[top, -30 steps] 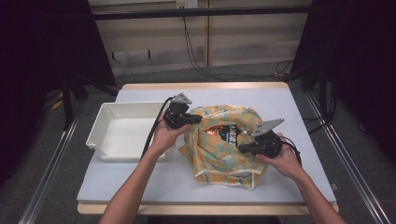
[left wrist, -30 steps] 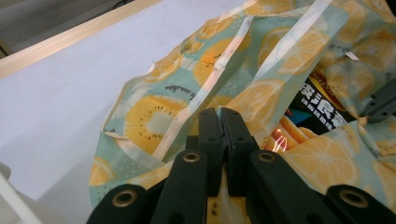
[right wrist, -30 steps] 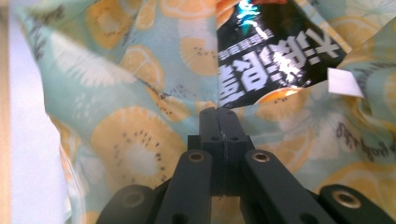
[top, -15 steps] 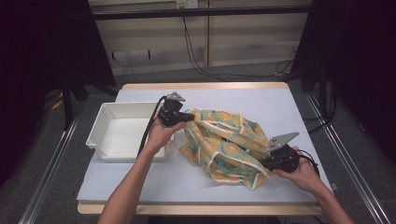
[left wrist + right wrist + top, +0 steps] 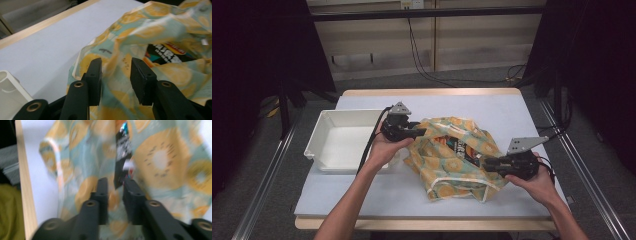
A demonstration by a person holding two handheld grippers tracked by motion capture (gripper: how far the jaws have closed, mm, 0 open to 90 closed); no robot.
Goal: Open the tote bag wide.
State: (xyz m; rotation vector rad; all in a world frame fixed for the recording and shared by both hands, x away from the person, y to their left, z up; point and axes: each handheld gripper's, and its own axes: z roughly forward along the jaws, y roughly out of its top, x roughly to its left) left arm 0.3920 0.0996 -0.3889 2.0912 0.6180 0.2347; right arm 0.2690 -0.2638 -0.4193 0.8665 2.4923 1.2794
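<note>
A cloth bag (image 5: pixel 447 170) printed with orange slices lies crumpled in the middle of the table. Its mouth gapes, and a dark snack packet (image 5: pixel 459 147) lies inside. My left gripper (image 5: pixel 422 132) is at the bag's left rim. Its jaws have just been opening and stand apart (image 5: pixel 116 72), with fabric (image 5: pixel 160 32) loose between them and the packet (image 5: pixel 167 53) beyond. My right gripper (image 5: pixel 486 163) is at the bag's right side. Its jaws (image 5: pixel 115 185) have also just been opening, leaving a narrow gap over the blurred cloth (image 5: pixel 160 162) and packet (image 5: pixel 123 147).
A white plastic tray (image 5: pixel 324 150) stands at the table's left, just behind my left hand. The pale table top (image 5: pixel 492 110) has a wooden edge. Cables trail over the floor behind the table, and metal rails run along both sides.
My right gripper has moved right and toward the near edge, stretching the bag wider. The bag's mouth now shows the packet. The left gripper has hardly shifted.
</note>
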